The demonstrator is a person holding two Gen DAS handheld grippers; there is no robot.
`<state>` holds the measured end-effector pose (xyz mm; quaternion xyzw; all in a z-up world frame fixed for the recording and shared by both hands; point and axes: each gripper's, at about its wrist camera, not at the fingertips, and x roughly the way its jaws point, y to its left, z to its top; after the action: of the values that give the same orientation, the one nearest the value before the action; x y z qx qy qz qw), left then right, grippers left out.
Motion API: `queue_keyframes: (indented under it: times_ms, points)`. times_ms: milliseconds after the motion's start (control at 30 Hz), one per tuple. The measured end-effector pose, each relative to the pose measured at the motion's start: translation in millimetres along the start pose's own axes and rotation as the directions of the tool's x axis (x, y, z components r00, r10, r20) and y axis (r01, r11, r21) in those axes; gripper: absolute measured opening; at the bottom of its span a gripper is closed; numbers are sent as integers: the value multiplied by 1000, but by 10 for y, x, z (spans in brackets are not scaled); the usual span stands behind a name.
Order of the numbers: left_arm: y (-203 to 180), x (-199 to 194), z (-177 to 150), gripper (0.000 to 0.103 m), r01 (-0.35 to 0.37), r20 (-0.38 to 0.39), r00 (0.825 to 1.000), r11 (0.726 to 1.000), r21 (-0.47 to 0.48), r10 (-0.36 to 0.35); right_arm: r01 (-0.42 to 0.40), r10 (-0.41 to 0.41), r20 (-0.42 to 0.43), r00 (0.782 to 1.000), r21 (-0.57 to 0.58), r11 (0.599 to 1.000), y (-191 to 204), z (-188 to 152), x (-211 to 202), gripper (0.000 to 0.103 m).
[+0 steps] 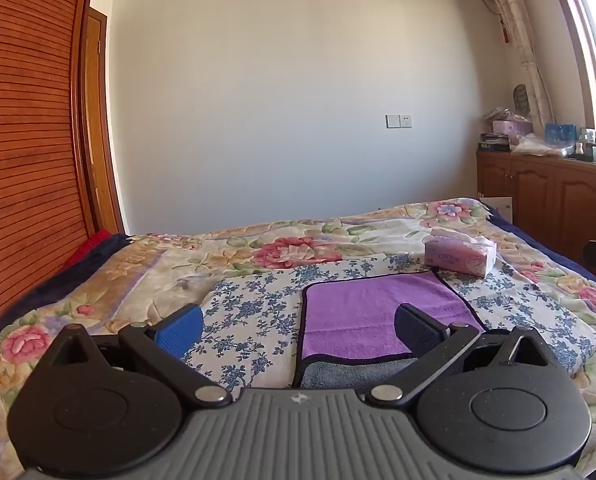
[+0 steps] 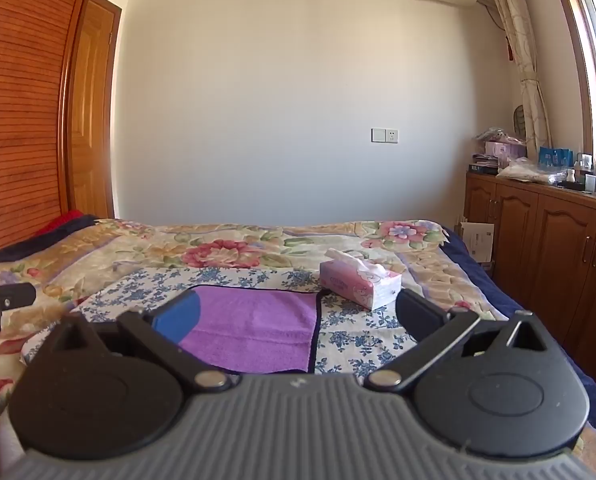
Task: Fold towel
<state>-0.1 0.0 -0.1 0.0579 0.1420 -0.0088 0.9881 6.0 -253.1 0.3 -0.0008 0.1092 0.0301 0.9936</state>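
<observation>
Between the left gripper's (image 1: 298, 326) matt black plastic fingers lies the towel (image 1: 378, 312), a fuzzy purple cloth with a grey underside. Beyond the right gripper's (image 2: 298, 316) fingertips sits a glossy plastic-wrapped tissue pack (image 2: 360, 284) on printed floral cloth (image 2: 350, 336).

Purple towel (image 1: 382, 312) (black-edged, grey underside) lies on blue-flowered white cloth (image 1: 257, 312) beside a pink tissue pack (image 1: 460, 256).

On the floral-quilted bed (image 2: 233, 248), a pink tissue box (image 2: 360, 284) stands just beyond the far right corner of the purple, black-edged towel (image 2: 253, 324), blocking that side. The far left stretch of the bed lies open. A brown wooden cabinet (image 2: 546, 232) walls the bed's right edge.
</observation>
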Motion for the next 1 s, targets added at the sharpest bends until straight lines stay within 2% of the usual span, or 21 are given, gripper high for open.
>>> queue_keyframes:
  times_ms: [1000]
  points:
    - [7, -3, 14, 103, 2, 1, 1000, 1000, -5, -2, 1, -1, 3, 1000, 2, 1000, -2, 6, -10, 103]
